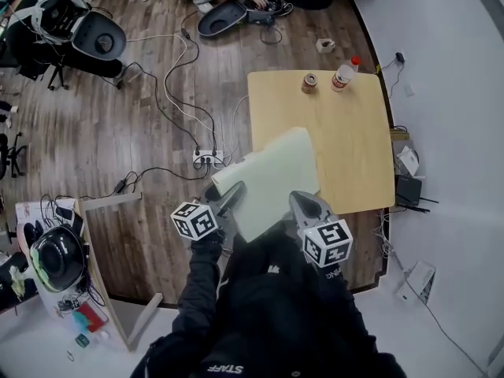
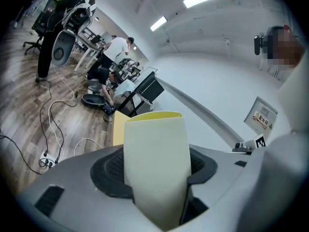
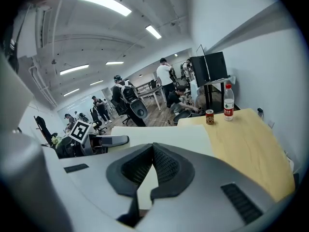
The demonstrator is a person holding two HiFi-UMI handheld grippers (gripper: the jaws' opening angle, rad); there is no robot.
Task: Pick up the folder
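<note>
Lower centre of the head view: left claw (image 1: 228, 199) and right claw (image 1: 303, 207) each clamped on the pale folder (image 1: 272, 179), held over the desk (image 1: 354, 156); beyond, can (image 1: 309, 83) and red-labelled bottle (image 1: 344, 74), print unreadable

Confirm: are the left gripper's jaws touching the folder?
Touching. The left gripper view shows the folder standing between the left gripper jaws, which press against both of its faces with no gap on either side.

Pale cream folder (image 1: 272, 176), yellow inside, tilted aloft over table (image 1: 354, 156) edge
</note>
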